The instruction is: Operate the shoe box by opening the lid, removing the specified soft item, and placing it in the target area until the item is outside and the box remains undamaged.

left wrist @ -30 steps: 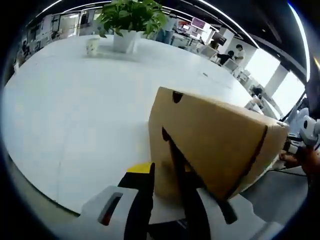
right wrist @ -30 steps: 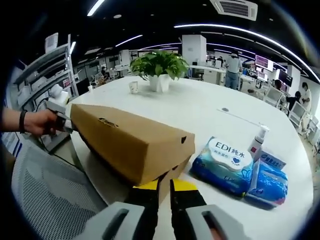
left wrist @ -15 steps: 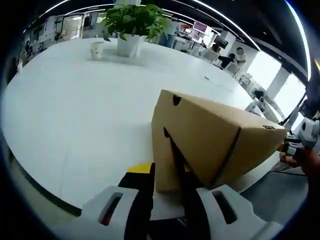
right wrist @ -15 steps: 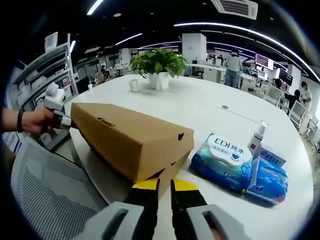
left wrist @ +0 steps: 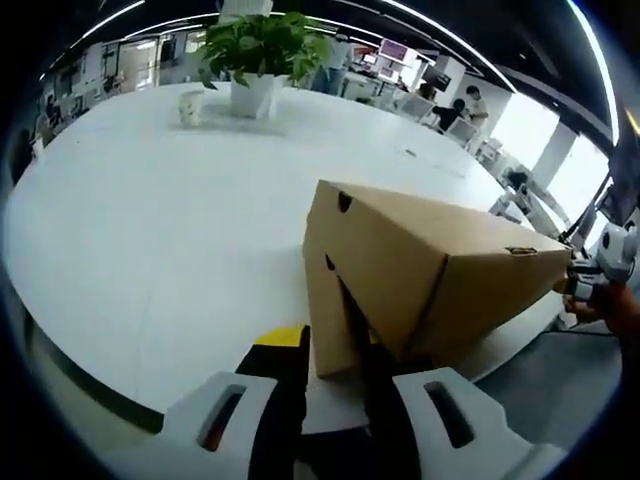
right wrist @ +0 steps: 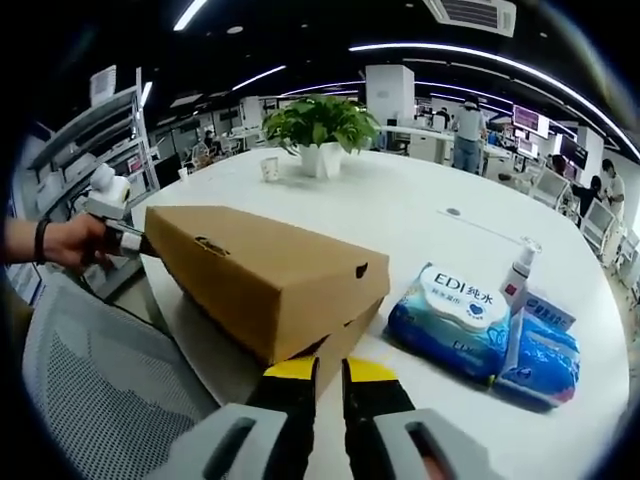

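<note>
A brown cardboard shoe box (left wrist: 400, 270) lies on the white table (left wrist: 150, 220), its lid (right wrist: 260, 270) tilted up off the base with a dark gap under it. My left gripper (left wrist: 325, 335) is shut on the lid's near end wall, the black jaw inside the gap and the yellow-tipped jaw outside. In the right gripper view, the left gripper (right wrist: 118, 228) shows at the box's far end, held by a hand. My right gripper (right wrist: 328, 368) pinches the lid's near corner between its yellow-tipped jaws. In the left gripper view, the right gripper (left wrist: 585, 280) meets the far corner. The inside of the box is hidden.
A blue pack of wipes (right wrist: 455, 320), a small pump bottle (right wrist: 515, 280) and another blue pack (right wrist: 540, 350) lie right of the box. A potted plant (left wrist: 252, 90) and a paper cup (left wrist: 190, 105) stand far back. A mesh chair (right wrist: 90, 380) sits below the table's edge.
Both grippers stay on the lid's two ends. The lid has tipped a little, and both views have shifted slightly with the hands.
</note>
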Action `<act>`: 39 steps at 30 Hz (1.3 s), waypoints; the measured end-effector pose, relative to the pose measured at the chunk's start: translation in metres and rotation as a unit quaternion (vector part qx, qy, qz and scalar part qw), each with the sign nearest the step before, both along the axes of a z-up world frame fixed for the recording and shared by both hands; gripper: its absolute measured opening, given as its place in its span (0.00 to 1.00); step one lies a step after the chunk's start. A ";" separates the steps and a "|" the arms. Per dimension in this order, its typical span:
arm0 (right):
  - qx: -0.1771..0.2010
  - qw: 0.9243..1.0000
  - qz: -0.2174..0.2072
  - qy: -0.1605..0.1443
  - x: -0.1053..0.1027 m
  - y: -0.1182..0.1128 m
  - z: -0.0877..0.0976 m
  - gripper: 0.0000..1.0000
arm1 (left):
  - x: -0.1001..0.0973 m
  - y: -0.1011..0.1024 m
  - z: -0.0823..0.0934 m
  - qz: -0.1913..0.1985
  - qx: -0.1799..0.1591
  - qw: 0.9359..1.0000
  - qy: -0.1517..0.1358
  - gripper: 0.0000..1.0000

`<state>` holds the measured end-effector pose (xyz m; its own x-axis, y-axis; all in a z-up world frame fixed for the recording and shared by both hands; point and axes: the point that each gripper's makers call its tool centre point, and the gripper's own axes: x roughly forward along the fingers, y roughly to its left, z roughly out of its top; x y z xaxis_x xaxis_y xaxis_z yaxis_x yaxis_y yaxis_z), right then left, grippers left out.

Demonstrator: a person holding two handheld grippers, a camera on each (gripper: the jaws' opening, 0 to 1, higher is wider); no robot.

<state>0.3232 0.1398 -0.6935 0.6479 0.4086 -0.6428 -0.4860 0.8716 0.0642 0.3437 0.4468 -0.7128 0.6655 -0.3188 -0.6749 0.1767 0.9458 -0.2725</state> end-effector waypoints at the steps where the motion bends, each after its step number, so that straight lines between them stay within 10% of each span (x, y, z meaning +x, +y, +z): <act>1: 0.000 1.000 0.000 0.000 0.000 0.000 0.000 0.04 | 0.000 0.000 0.000 -0.002 0.001 1.000 -0.001 0.20; 39: 0.011 1.000 0.001 0.018 -0.005 0.004 -0.014 0.04 | -0.017 0.010 0.011 -0.032 0.035 0.999 -0.016 0.19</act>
